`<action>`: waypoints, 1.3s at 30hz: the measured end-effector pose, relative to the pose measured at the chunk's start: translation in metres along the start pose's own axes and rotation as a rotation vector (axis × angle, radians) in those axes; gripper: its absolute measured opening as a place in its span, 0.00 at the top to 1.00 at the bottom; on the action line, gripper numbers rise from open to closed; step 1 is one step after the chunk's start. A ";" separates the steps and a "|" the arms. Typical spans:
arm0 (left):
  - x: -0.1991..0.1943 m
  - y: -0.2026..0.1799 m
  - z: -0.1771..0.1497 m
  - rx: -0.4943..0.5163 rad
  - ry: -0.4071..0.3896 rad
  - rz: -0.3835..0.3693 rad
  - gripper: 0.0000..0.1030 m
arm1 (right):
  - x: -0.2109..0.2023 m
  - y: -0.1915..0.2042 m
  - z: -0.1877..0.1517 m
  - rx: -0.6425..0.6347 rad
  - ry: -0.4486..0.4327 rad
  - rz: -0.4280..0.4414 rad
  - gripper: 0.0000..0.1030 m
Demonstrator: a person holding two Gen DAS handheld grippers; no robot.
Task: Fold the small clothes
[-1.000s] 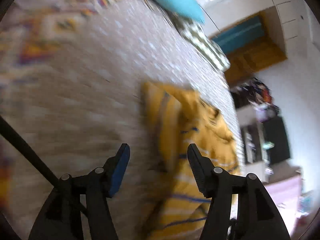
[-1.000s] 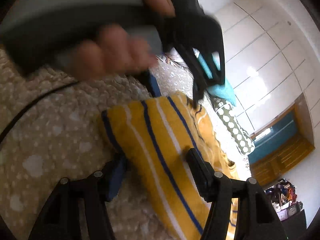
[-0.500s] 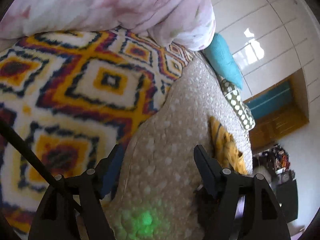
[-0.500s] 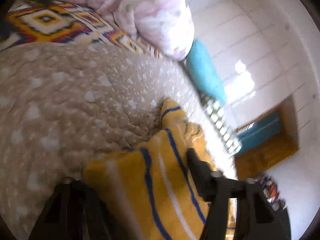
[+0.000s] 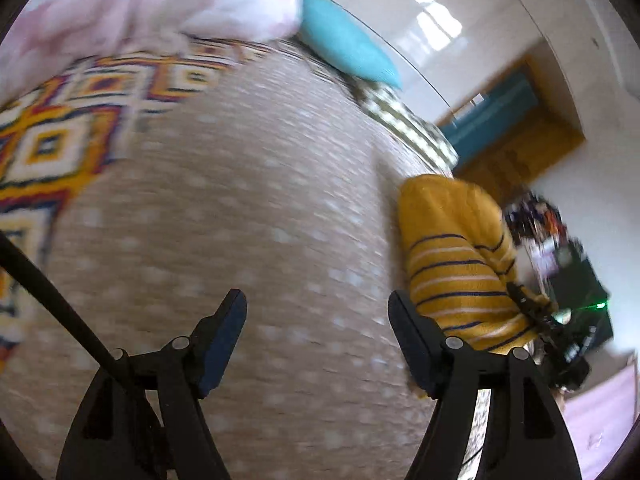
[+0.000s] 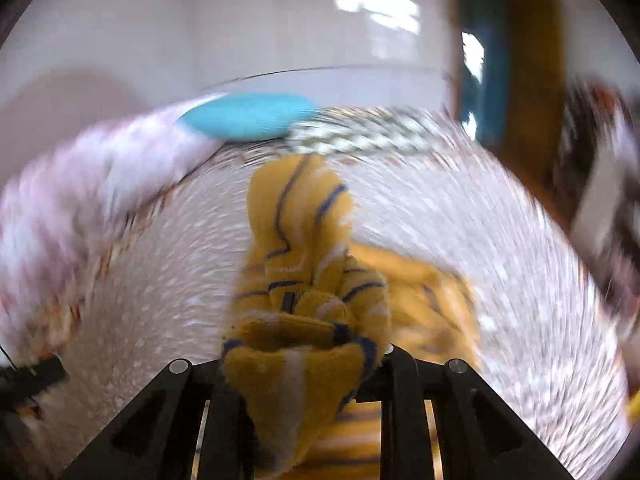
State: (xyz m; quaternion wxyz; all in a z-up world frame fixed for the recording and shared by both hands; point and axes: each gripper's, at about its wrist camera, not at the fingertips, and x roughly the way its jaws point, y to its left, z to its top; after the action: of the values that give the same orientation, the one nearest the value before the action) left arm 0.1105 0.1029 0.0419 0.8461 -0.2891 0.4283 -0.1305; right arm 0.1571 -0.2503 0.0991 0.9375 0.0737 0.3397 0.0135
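Right claw (image 6: 304, 364) clamping one striped garment (image 6: 300, 264) (yellow), left claw (image 5: 316, 320) spread

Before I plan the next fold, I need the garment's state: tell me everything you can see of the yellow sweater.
The sweater is a mustard-yellow knit with thin navy and white stripes. It lies bunched on the dotted beige bedspread, not flat. The right gripper is shut on a thick fold of it. The left gripper is open beside it, holding nothing.

white glossy wall (image 5: 400, 8), wooden door frame (image 5: 520, 148), beige dotted bedspread (image 5: 240, 200)
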 end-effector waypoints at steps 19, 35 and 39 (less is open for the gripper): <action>0.167 -0.180 -0.065 0.405 0.284 0.070 0.27 | 0.004 -0.160 -0.112 0.392 0.061 0.298 0.57; 0.166 -0.184 -0.094 0.520 0.236 0.147 0.26 | -0.053 -0.143 -0.098 0.257 -0.027 0.282 0.82; 0.136 -0.179 -0.096 0.517 0.238 0.071 0.26 | -0.014 -0.142 -0.118 0.241 0.147 0.152 0.86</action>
State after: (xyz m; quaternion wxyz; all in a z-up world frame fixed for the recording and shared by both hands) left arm 0.1200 -0.1402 0.0168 0.8395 -0.0313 0.4871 -0.2386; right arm 0.0673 -0.3767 -0.0018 0.8909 0.2098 0.3999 0.0490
